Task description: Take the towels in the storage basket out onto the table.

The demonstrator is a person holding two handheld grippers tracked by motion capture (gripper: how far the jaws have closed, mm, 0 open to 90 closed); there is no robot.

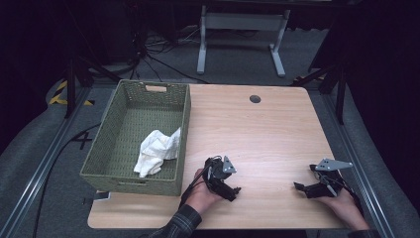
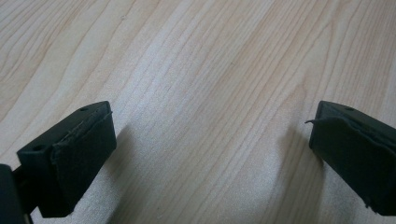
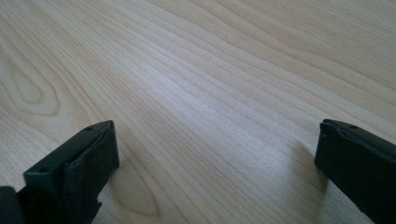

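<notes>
Resting on the desk, both hand-held grippers, near edge, nothing held. Left hand-held gripper lying low just right of the woven green basket, jaws spread wide apart, bare wood grain between them in the left gripper view. Right hand-held gripper well apart at the right side of the desk, jaws likewise spread, empty, tips close over the wood in the right gripper view. Grey three-cornered plate on top of each. White crumpled cloth sitting inside the basket, near-right part, one corner leaning up against the right wall, apart from both grippers. Probably parked between moves: jaws open and low so neither snags anything, left one nearest to the basket and so likeliest to reach the cloth. Cloth bunched, soft, likely to sag when pinched. Basket close to the desk's left edge, handle slot in the far wall. Desk light wood, matte sheen, round cable hole near far edge. Beyond: grey carpet floor, white legs of another desk, black cables on floor, yellow-black tape at left, dark surroundings
</notes>
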